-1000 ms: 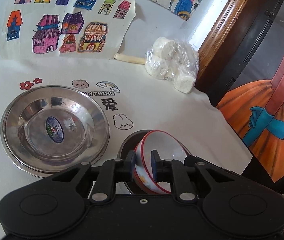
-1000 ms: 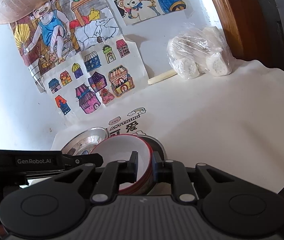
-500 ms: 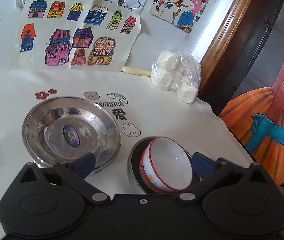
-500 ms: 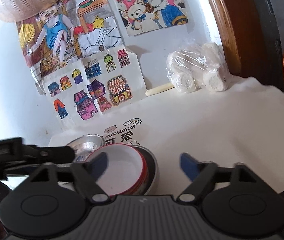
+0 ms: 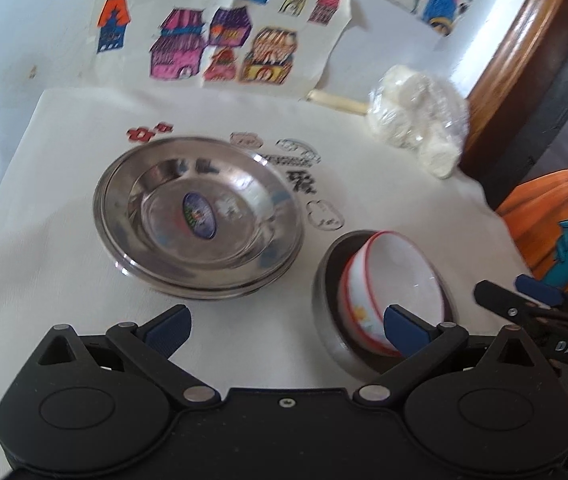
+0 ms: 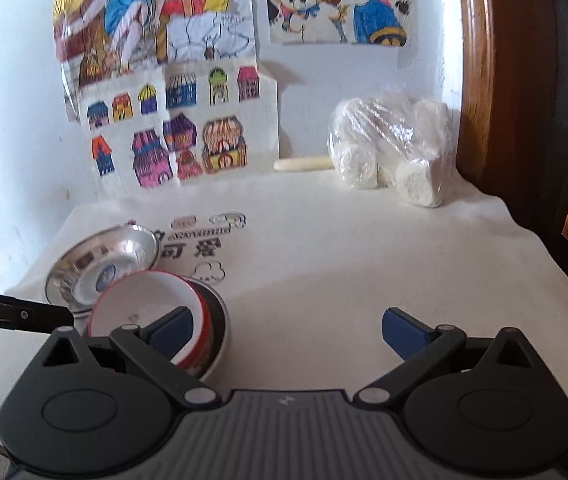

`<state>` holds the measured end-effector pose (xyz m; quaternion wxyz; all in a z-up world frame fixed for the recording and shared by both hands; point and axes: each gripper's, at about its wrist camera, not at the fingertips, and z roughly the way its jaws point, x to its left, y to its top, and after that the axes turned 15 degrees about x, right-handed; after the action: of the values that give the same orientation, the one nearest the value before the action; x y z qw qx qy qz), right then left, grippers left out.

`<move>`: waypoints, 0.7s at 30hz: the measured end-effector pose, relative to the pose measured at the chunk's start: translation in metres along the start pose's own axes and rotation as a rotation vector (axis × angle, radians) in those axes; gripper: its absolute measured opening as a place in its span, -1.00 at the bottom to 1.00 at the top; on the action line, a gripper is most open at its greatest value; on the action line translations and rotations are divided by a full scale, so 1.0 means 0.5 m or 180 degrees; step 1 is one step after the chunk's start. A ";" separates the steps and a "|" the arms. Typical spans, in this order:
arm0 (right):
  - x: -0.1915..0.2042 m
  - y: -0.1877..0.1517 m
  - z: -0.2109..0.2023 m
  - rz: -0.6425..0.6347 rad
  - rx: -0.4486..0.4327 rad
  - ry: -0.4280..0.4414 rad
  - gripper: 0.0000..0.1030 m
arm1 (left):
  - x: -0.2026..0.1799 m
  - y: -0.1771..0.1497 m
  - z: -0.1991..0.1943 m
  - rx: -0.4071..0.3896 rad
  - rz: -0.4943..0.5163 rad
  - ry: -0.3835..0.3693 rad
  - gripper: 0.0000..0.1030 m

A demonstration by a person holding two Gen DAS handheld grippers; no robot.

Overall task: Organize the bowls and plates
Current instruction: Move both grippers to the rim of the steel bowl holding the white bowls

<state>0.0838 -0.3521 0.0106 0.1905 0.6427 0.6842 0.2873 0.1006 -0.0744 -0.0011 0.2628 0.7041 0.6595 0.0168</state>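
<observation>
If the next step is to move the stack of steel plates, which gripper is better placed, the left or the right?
Probably the left. The left gripper is open right before the steel plates. From the right gripper, the white bowl stands between.

A round stainless-steel plate (image 5: 200, 216) sat on the cream printed cloth (image 5: 64, 312), and just to its right, close but apart, a red-rimmed white ceramic bowl (image 5: 394, 280) sat tilted inside a dark metal bowl (image 5: 324, 320). Behind them, at the cloth's far right edge, a clear plastic bag of white lumps (image 5: 418, 120) rested against the wall beside the brown wooden frame (image 5: 524, 32), with a pale stick (image 5: 336, 101) lying just left of it. Coloured paper drawings of houses (image 5: 220, 36) hung on the wall behind the plate.
</observation>
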 end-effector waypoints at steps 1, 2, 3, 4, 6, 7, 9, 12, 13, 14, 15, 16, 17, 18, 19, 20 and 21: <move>-0.003 0.001 0.003 -0.0001 0.0032 0.0007 0.99 | 0.001 0.000 0.003 0.0020 -0.0012 0.0018 0.98; -0.005 0.003 0.006 -0.0003 0.0061 0.0010 0.99 | 0.002 0.001 0.007 0.0047 -0.0023 0.0039 0.98; -0.006 0.004 0.009 -0.0016 0.0093 0.0004 0.99 | 0.002 0.002 0.010 0.0066 -0.0024 0.0050 0.98; -0.008 0.005 0.011 -0.0027 0.0118 -0.0005 0.99 | 0.003 0.002 0.012 0.0083 -0.0023 0.0065 0.98; -0.008 0.004 0.014 -0.0053 0.0172 -0.0030 0.99 | 0.002 0.003 0.017 0.0112 -0.0033 0.0110 0.98; -0.009 0.004 0.016 -0.0068 0.0191 -0.0040 0.99 | 0.001 0.003 0.020 0.0126 -0.0038 0.0130 0.98; -0.008 0.002 0.019 -0.0093 0.0231 -0.0057 0.99 | 0.001 0.004 0.024 0.0146 -0.0045 0.0163 0.98; -0.007 0.001 0.023 -0.0108 0.0299 -0.0053 0.99 | -0.003 0.004 0.031 0.0173 -0.0036 0.0169 0.98; -0.007 0.001 0.025 -0.0111 0.0322 -0.0044 0.99 | -0.005 0.004 0.035 0.0191 -0.0039 0.0178 0.98; -0.007 0.002 0.026 -0.0116 0.0345 -0.0035 0.99 | -0.006 0.004 0.039 0.0213 -0.0044 0.0198 0.98; -0.007 0.004 0.028 -0.0131 0.0369 -0.0033 0.99 | -0.008 0.004 0.041 0.0228 -0.0042 0.0210 0.98; -0.004 0.005 0.031 -0.0154 0.0401 -0.0049 0.99 | -0.010 0.004 0.044 0.0242 -0.0038 0.0223 0.98; -0.002 0.007 0.033 -0.0184 0.0431 -0.0076 0.99 | -0.011 0.004 0.046 0.0250 -0.0037 0.0242 0.98; 0.002 0.009 0.033 -0.0216 0.0443 -0.0093 0.99 | -0.012 0.004 0.047 0.0253 -0.0033 0.0265 0.98; 0.006 0.013 0.033 -0.0258 0.0463 -0.0115 0.99 | -0.014 0.005 0.049 0.0255 -0.0024 0.0285 0.98; 0.012 0.016 0.034 -0.0314 0.0486 -0.0147 0.99 | -0.016 0.005 0.049 0.0254 -0.0017 0.0302 0.98; 0.018 0.020 0.035 -0.0372 0.0505 -0.0194 0.99 | -0.017 0.005 0.050 0.0251 -0.0012 0.0320 0.98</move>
<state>0.1014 -0.3405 0.0047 0.1760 0.6232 0.7351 0.2009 0.1109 -0.0909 -0.0189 0.2015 0.7109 0.6733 0.0257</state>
